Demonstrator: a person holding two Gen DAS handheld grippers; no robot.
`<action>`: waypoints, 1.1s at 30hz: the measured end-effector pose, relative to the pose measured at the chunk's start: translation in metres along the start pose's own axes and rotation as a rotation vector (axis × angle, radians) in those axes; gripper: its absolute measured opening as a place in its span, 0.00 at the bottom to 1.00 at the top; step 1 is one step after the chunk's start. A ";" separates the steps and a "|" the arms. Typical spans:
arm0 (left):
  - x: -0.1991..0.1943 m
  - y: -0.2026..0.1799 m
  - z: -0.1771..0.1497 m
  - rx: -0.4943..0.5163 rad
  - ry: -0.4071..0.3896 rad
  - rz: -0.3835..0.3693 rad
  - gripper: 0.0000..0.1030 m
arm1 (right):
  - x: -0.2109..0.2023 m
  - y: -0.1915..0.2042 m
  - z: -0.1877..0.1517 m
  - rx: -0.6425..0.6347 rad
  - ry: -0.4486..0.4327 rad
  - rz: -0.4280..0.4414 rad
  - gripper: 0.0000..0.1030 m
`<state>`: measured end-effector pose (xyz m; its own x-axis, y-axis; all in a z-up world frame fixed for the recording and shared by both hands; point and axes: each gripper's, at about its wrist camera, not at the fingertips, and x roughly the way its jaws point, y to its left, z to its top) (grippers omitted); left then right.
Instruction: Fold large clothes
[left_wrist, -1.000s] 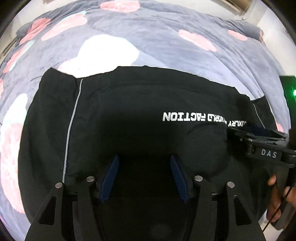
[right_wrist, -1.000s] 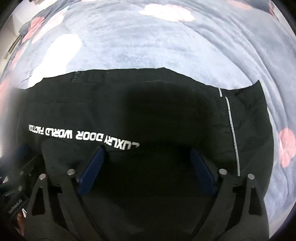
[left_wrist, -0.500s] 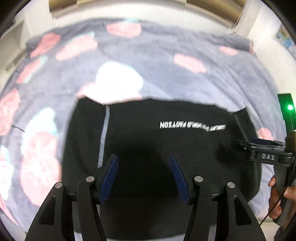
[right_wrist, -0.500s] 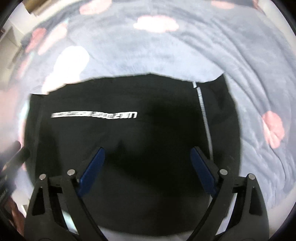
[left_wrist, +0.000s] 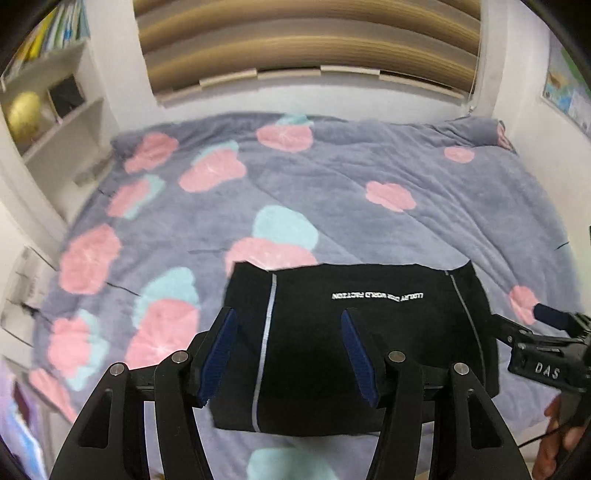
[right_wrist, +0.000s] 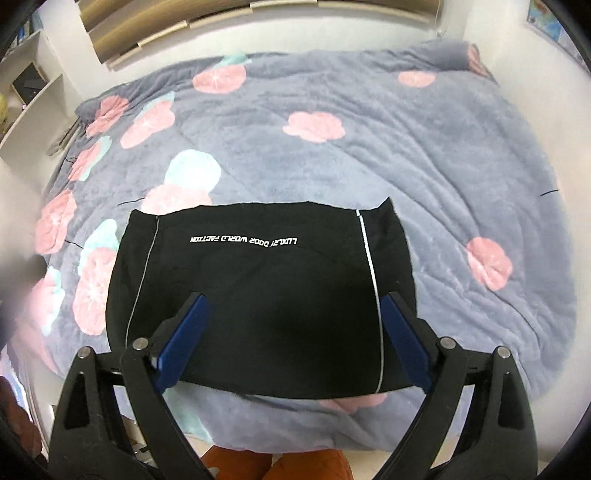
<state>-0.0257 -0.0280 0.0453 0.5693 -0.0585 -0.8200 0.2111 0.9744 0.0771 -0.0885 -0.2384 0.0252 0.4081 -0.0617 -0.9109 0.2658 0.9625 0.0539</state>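
Note:
A black garment (left_wrist: 369, 332) with white lettering and two thin grey stripes lies folded into a flat rectangle near the front edge of the bed; it also shows in the right wrist view (right_wrist: 258, 295). My left gripper (left_wrist: 290, 350) is open and empty, held above the garment's left part. My right gripper (right_wrist: 295, 339) is open and empty, held above the garment's near edge. The right gripper also shows at the right edge of the left wrist view (left_wrist: 546, 332).
The bed carries a grey fleece blanket (left_wrist: 332, 184) with pink and teal flowers. White shelves (left_wrist: 55, 103) stand at the left, a wooden headboard (left_wrist: 306, 48) at the back. The bed's front edge (right_wrist: 295, 439) is just below the garment.
Both grippers have pulled up and back from the garment. The whole folded garment and much of the bed have come into view. The garment lies still.

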 end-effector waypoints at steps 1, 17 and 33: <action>-0.009 -0.005 0.000 0.011 -0.008 0.010 0.59 | -0.005 0.002 -0.002 -0.002 -0.006 -0.003 0.90; -0.057 -0.029 -0.017 0.040 -0.064 -0.014 0.59 | -0.021 0.019 -0.020 -0.015 -0.043 -0.043 0.93; -0.053 -0.023 -0.019 0.012 -0.048 -0.003 0.59 | -0.014 0.025 -0.027 -0.017 -0.007 -0.059 0.93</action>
<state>-0.0755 -0.0436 0.0763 0.6057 -0.0719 -0.7924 0.2222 0.9716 0.0817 -0.1111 -0.2064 0.0285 0.3979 -0.1206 -0.9095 0.2752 0.9614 -0.0071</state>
